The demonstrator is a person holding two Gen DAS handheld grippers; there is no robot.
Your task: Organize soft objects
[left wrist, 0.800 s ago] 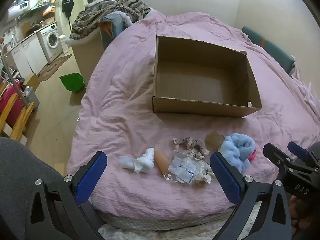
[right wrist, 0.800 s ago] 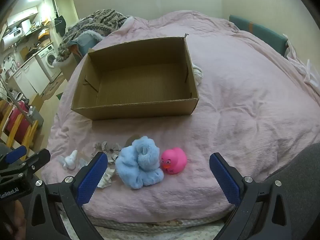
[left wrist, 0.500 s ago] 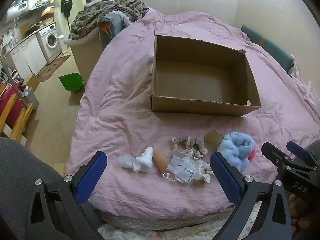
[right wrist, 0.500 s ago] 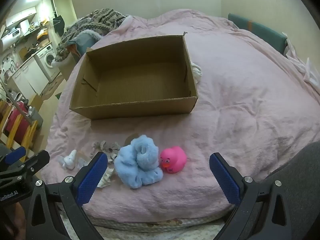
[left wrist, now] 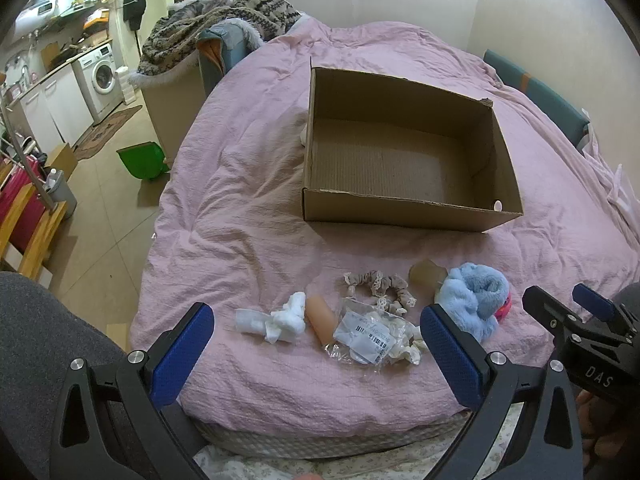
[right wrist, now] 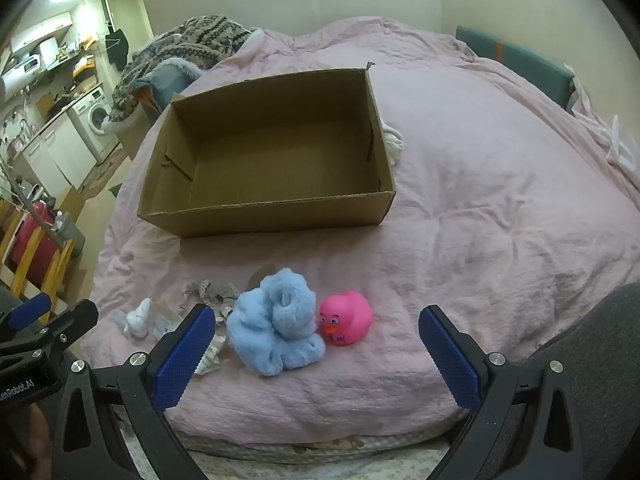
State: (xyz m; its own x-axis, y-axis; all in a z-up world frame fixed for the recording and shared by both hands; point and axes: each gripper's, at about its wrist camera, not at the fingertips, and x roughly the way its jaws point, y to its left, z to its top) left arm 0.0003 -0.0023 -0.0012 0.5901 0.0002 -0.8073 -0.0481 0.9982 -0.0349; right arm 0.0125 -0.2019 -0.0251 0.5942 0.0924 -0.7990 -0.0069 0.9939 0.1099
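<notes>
An empty cardboard box (left wrist: 408, 208) (right wrist: 272, 216) sits on the pink bed. Near the bed's front edge lies a row of small things: a white cloth bundle (left wrist: 276, 320), a beige tube (left wrist: 320, 318), a clear plastic bag with a label (left wrist: 370, 338), a lacy scrunchie (left wrist: 380, 286), a fluffy blue plush (left wrist: 474, 304) (right wrist: 278, 326) and a pink rubber duck (right wrist: 347, 318). My left gripper (left wrist: 316, 356) is open and empty, just short of the bag. My right gripper (right wrist: 316, 356) is open and empty, in front of the plush and duck.
The pink bedspread (right wrist: 500, 200) covers the whole bed. A patterned blanket pile (left wrist: 216, 28) lies at the far left corner. A white cloth (right wrist: 394, 140) lies behind the box. The floor at left holds a green bin (left wrist: 144, 160) and wooden chairs (left wrist: 28, 228).
Both grippers have drawn back slightly and risen, so the box and objects sit a little lower and further in view. Nothing on the bed has moved.
</notes>
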